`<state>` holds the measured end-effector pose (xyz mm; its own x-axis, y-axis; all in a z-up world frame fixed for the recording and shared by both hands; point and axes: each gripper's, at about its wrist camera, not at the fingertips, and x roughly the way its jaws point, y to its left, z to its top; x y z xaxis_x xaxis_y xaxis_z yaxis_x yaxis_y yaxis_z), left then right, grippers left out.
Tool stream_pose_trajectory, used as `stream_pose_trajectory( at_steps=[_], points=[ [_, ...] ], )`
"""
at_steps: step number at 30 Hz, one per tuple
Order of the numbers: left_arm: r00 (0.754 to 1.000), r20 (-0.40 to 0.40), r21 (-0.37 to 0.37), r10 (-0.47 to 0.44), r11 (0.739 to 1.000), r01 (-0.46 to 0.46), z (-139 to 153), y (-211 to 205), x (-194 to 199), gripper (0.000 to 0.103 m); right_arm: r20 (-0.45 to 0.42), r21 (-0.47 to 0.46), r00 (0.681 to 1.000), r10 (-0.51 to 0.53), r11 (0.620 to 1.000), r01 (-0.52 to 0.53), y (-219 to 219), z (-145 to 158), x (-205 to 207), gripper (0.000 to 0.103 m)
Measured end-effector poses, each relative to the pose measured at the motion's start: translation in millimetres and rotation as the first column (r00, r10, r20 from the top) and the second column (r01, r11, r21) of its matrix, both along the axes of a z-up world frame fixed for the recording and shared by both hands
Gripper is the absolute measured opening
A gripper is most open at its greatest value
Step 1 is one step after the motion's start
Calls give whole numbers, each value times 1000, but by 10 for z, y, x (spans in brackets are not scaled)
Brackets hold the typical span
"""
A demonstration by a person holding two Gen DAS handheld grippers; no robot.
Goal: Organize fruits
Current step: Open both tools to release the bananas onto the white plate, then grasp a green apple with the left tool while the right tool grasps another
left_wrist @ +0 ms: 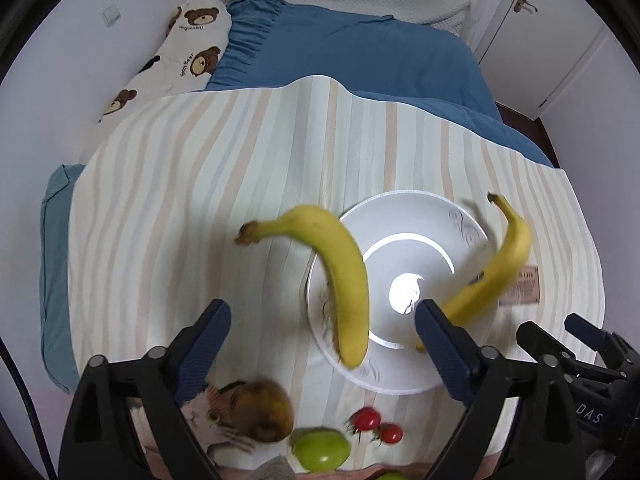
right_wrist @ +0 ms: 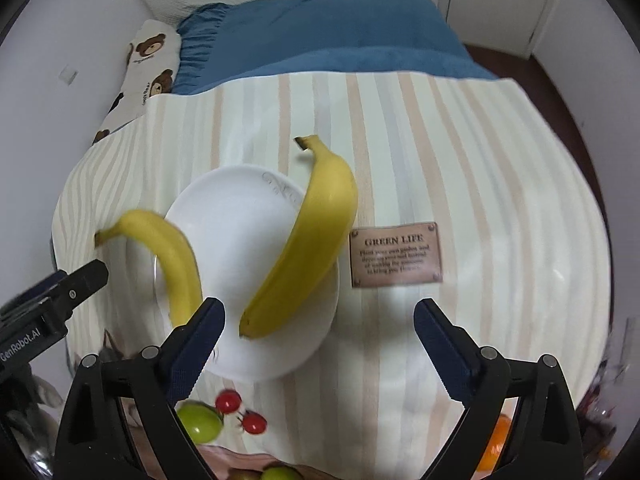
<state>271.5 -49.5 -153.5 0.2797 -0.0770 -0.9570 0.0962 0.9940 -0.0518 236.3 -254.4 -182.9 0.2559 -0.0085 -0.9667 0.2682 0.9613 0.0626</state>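
A white plate (left_wrist: 436,216) (right_wrist: 224,200) lies on the striped cloth. One banana (left_wrist: 340,264) (right_wrist: 172,256) lies across its left rim. A second banana (left_wrist: 500,264) (right_wrist: 308,240) lies across its right rim. My left gripper (left_wrist: 322,322) is open and empty, just short of the plate's near edge. My right gripper (right_wrist: 320,320) is open and empty, near the right banana's lower end. Close to me lie a green apple (left_wrist: 322,450) (right_wrist: 200,424), two small red fruits (left_wrist: 378,426) (right_wrist: 240,412) and a brown fruit (left_wrist: 266,410). An orange (right_wrist: 496,444) shows behind the right finger.
The striped tablecloth (left_wrist: 200,200) (right_wrist: 500,184) carries a brown "GREEN LIFE" label (right_wrist: 396,254) (left_wrist: 522,290). Behind the table is a bed with a blue blanket (left_wrist: 360,48) and a bear-print pillow (left_wrist: 176,48). A cat-print cloth (left_wrist: 212,416) lies under the brown fruit.
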Motion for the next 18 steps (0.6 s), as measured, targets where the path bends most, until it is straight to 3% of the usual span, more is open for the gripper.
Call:
stream_pose_trajectory(
  at_steps=[18],
  points=[
    [982,180,35,-58,998,52,637,128,-1132,96,214,-115,974,69,992,-44,575,899,-1038,98]
  ],
)
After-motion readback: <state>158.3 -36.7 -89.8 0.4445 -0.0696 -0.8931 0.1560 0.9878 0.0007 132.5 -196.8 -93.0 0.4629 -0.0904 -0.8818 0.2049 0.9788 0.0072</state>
